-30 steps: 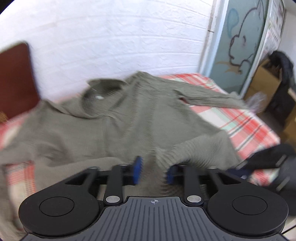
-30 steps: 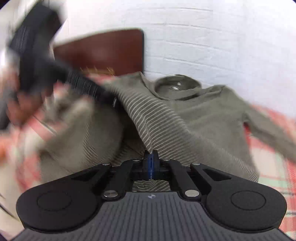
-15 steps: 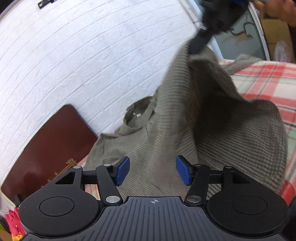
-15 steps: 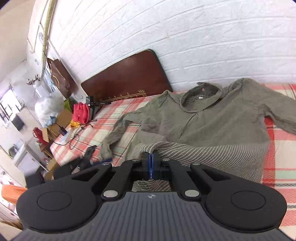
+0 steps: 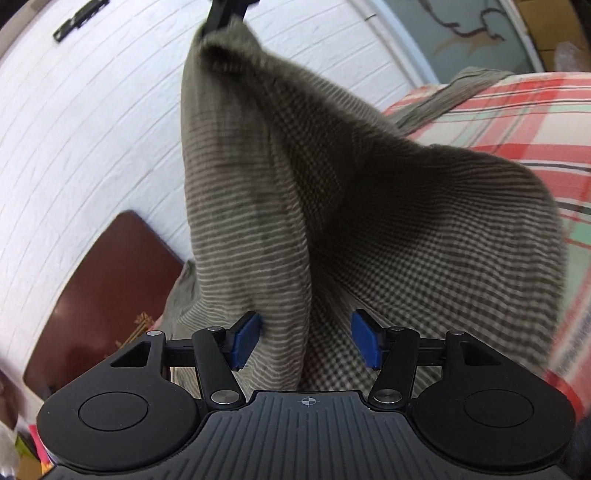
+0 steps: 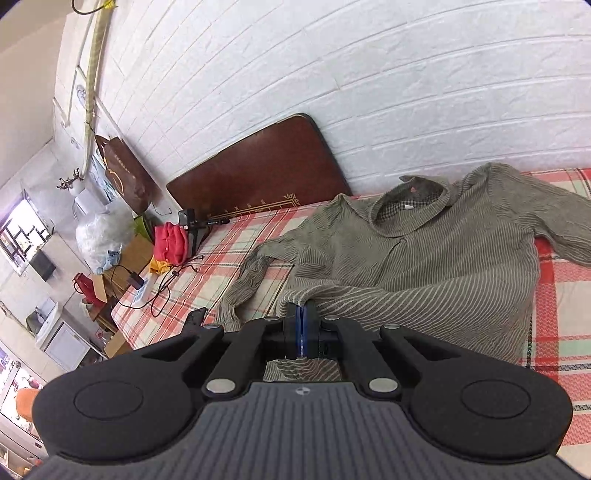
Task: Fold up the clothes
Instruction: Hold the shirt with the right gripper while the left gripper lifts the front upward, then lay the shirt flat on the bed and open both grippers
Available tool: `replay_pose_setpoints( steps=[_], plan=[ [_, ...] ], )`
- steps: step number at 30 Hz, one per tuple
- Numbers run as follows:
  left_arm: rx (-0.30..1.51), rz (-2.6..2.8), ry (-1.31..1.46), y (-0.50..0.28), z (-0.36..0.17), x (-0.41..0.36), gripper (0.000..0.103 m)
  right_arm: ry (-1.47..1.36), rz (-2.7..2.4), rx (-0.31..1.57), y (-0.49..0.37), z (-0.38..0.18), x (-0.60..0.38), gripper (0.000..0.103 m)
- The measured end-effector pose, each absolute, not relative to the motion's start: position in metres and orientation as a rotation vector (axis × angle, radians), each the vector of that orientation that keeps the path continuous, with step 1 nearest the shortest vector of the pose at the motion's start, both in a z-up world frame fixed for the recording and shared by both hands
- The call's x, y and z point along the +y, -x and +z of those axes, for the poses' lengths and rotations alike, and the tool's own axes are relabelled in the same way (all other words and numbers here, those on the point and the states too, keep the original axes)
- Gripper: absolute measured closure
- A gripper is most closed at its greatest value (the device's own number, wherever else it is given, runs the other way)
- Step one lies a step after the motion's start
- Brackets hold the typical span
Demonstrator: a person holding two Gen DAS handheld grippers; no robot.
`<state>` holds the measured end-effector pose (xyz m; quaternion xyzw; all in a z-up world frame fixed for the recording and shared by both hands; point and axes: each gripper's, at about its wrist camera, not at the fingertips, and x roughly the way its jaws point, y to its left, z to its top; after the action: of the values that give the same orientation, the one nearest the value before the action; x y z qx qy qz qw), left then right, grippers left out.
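Note:
An olive striped shirt (image 6: 443,258) lies collar-up on the plaid bed (image 6: 221,258), sleeves spread. My right gripper (image 6: 302,325) is shut on the shirt's lower hem and holds that corner raised. In the left wrist view the right gripper (image 5: 225,14) shows at the top, and the shirt (image 5: 258,184) hangs from it like a tent, its checked inner side showing. My left gripper (image 5: 303,341) is open low under the lifted cloth. A hanging fold of the hem drops between its blue pads (image 5: 364,343), and they do not press on it.
The plaid bed (image 5: 517,110) stretches right, with one sleeve (image 5: 461,88) trailing over it. A dark brown board (image 6: 258,177) leans on the white brick wall at the head. Red clothes (image 6: 170,243), cables and a plastic bag (image 6: 99,236) crowd the bed's left end.
My right gripper has lifted the hem higher off the bed. My left gripper has dropped and swung in under the raised cloth, and its jaws stand wider than a second ago.

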<state>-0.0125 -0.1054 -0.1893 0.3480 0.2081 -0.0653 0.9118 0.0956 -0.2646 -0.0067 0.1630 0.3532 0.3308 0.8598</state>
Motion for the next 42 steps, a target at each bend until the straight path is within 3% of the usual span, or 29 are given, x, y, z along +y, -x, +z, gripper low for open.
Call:
replay_pose_setpoints(
  steps=[2, 4, 5, 7, 13, 17, 18, 20, 21, 25, 27, 32, 42],
  plan=[
    [0.451, -0.126, -0.716, 0.001, -0.194, -0.102, 0.037, -0.343, 0.691, 0.738, -0.093, -0.005, -0.268, 0.102],
    [0.473, -0.119, -0.714, -0.011, -0.198, -0.099, 0.074, -0.343, 0.68, 0.74, -0.092, -0.006, -0.274, 0.102],
    [0.504, -0.136, -0.677, -0.014, -0.193, -0.09, 0.1, -0.343, 0.675, 0.74, -0.092, -0.006, -0.277, 0.102],
    [0.533, -0.142, -0.602, -0.013, -0.177, -0.066, 0.103, -0.333, 0.662, 0.759, -0.091, -0.01, -0.285, 0.101],
    [0.524, -0.064, -0.401, 0.02, -0.122, 0.017, 0.103, -0.207, 0.736, 0.886, -0.074, -0.04, -0.291, 0.099],
    [0.572, -0.068, -0.41, 0.045, -0.12, 0.037, 0.103, -0.082, 0.792, 1.029, -0.056, -0.089, -0.264, 0.098],
    [0.597, -0.072, -0.427, 0.048, -0.125, 0.037, 0.094, -0.06, 0.8, 1.073, -0.053, -0.105, -0.257, 0.098],
    [0.674, -0.114, -0.492, 0.053, -0.146, 0.035, 0.09, -0.027, 0.791, 1.136, -0.047, -0.131, -0.249, 0.098],
    [0.697, -0.118, -0.51, 0.058, -0.153, 0.037, 0.084, -0.017, 0.779, 1.162, -0.045, -0.143, -0.247, 0.096],
    [0.769, -0.116, -0.549, 0.079, -0.173, 0.047, 0.065, -0.107, 0.688, 1.15, -0.037, -0.153, -0.278, 0.066],
    [0.758, -0.05, -0.521, 0.082, -0.171, 0.061, 0.045, -0.113, 0.572, 1.047, -0.029, -0.143, -0.3, 0.066],
    [0.766, 0.125, -0.572, 0.064, -0.187, 0.09, 0.044, -0.057, 0.285, 0.887, -0.017, -0.139, -0.34, 0.061],
    [0.78, 0.083, -0.372, 0.034, -0.182, 0.117, 0.044, -0.142, 0.18, 0.894, -0.026, -0.166, -0.368, 0.061]
  ],
)
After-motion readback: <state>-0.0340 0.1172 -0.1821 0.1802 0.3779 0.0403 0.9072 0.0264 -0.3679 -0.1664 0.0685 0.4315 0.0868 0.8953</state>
